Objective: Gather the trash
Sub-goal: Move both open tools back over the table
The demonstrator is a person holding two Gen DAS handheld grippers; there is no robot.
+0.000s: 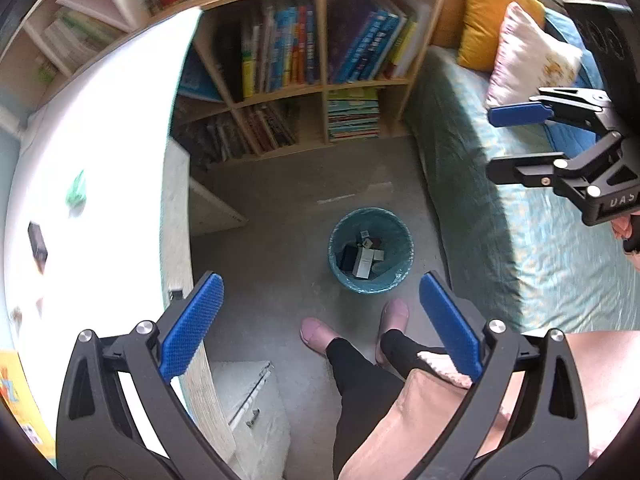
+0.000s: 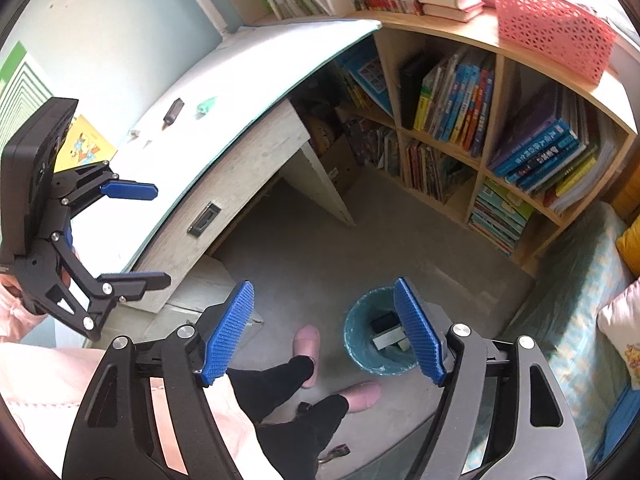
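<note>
A teal-lined trash bin (image 1: 371, 250) stands on the grey floor and holds several small boxes; it also shows in the right wrist view (image 2: 368, 344). On the white desk (image 1: 100, 152) lie a green crumpled wrapper (image 1: 76, 194) and a dark small box (image 1: 37, 242); both show in the right wrist view, the wrapper (image 2: 206, 105) and the box (image 2: 173, 112). My left gripper (image 1: 320, 320) is open and empty, high above the bin. My right gripper (image 2: 324, 328) is open and empty, also above the bin. Each gripper appears in the other's view, the right (image 1: 516, 140) and the left (image 2: 148, 236).
A wooden bookshelf (image 1: 320, 88) full of books stands behind the bin. A bed (image 1: 520, 220) with yellow and white pillows is on the right. A pink basket (image 2: 552, 32) sits on the shelf top. The person's legs and slippers (image 1: 352, 328) are near the bin.
</note>
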